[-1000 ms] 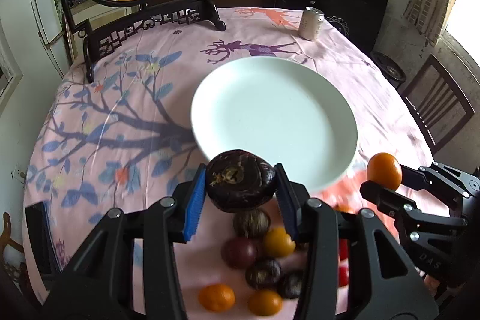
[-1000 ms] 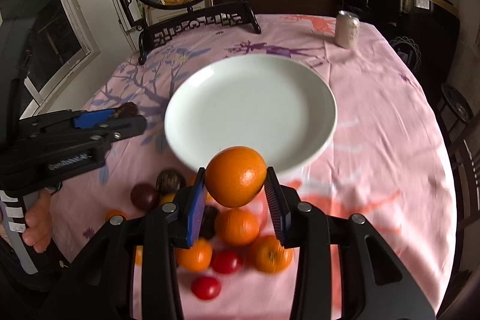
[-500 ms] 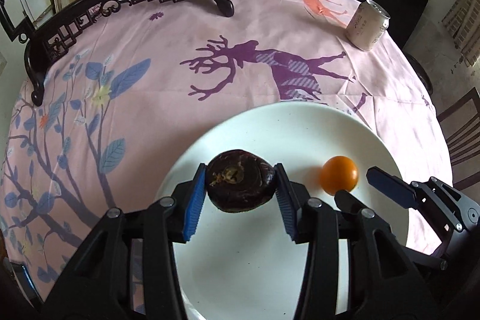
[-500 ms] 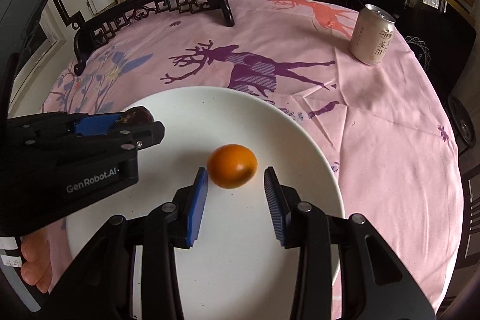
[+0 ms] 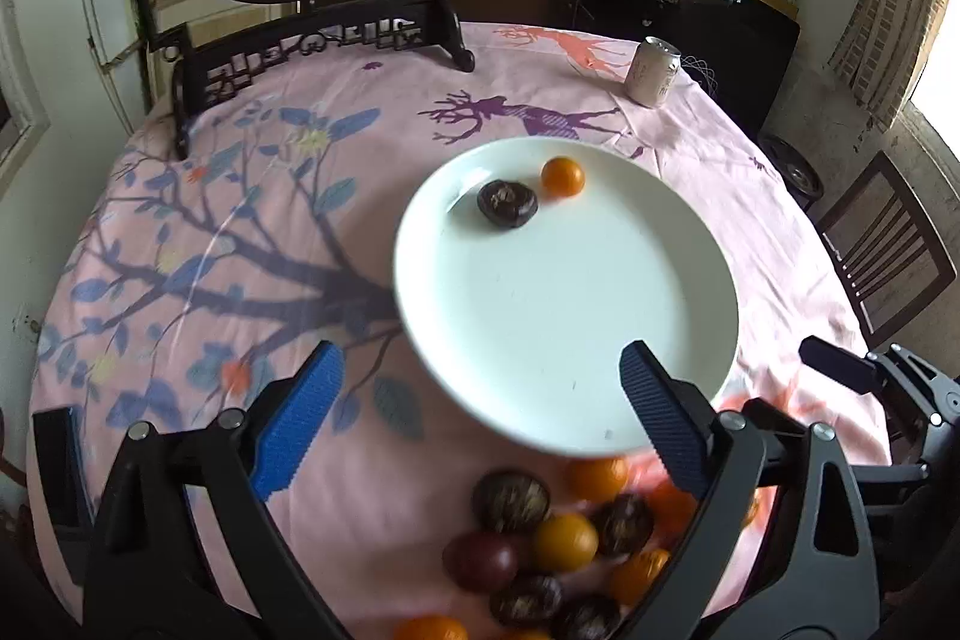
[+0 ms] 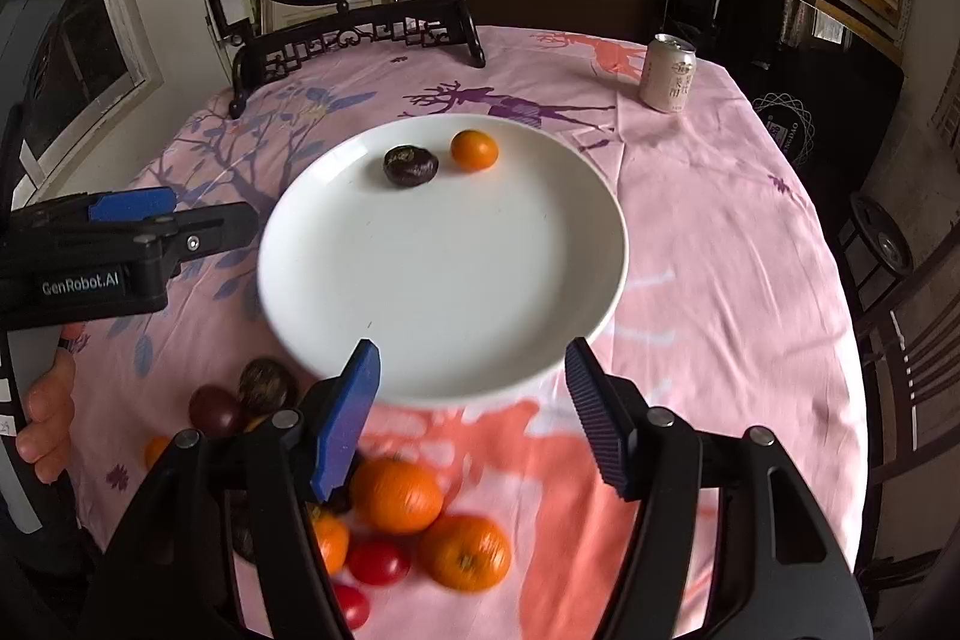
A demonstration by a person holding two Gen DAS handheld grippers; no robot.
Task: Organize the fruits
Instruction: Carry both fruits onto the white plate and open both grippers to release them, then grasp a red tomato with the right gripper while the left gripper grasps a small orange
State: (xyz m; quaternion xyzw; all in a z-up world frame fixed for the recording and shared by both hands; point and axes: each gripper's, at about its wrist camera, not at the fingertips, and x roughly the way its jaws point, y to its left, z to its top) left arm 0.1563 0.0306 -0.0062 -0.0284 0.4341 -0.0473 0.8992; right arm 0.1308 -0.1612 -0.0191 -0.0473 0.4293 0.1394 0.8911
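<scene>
From the left wrist we see our left gripper (image 5: pixel 477 388) spread wide, holding nothing, the dark fruit (image 5: pixel 507 202) lying on the white plate (image 5: pixel 690 280) beside the orange (image 5: pixel 563 177). From the right wrist our right gripper (image 6: pixel 474 403) gapes empty over the plate's (image 6: pixel 288 232) near rim

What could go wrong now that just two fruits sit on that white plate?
The orange and dark fruit are round and loose on the plate; a nudge might roll them off. The heap of fruit lies tightly packed under the right tongs, so a grab may scatter neighbours, perhaps toward the table edge.
</scene>
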